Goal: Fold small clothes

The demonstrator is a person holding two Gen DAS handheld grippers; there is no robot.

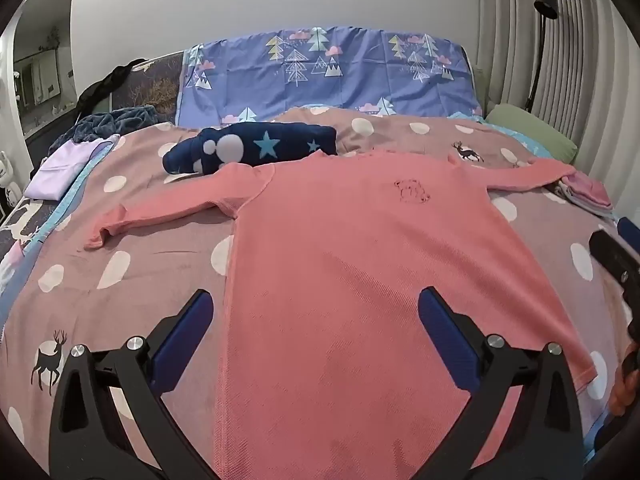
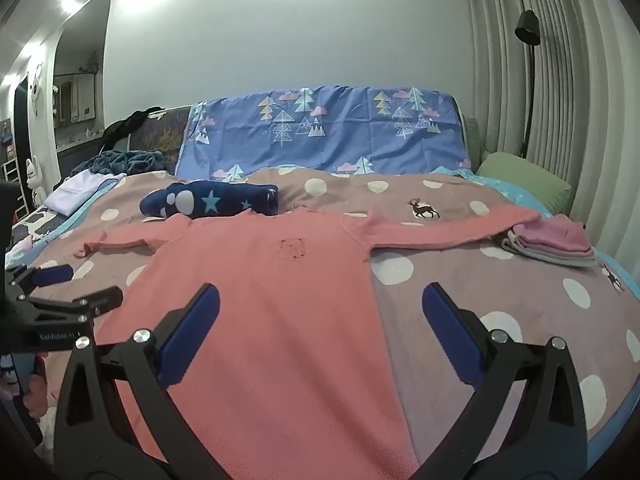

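A: Where's the garment?

B: The pink long-sleeved shirt (image 1: 352, 248) lies flat, front up, on the polka-dot bedspread (image 1: 140, 264), both sleeves spread out to the sides. A small outlined bear motif (image 1: 412, 191) sits on its chest.

A: And the left gripper (image 1: 314, 332)?

B: Released — its blue pads (image 1: 184, 340) stand wide apart above the shirt's lower half, holding nothing. The left-side pad hangs over the bedspread just off the shirt's edge, the other over the fabric. Whether they touch the cloth I cannot tell.

A: The right one?

B: The right gripper (image 2: 320, 328) is spread wide too, empty. One finger is over the shirt's hem area, the other over bare bedspread beside it.

A: Anything else on the bed?

B: A folded navy garment with stars and white dots (image 1: 252, 148) lies just past the shirt's collar, near the left sleeve. The right sleeve's cuff rests on a stack of folded pink and grey clothes (image 2: 552, 242). A folded lilac piece (image 1: 64, 168) sits at the far left edge, and a green pillow (image 2: 524, 184) lies by the curtain (image 2: 560, 100). A blue tree-print sheet (image 2: 328, 132) covers the headboard.
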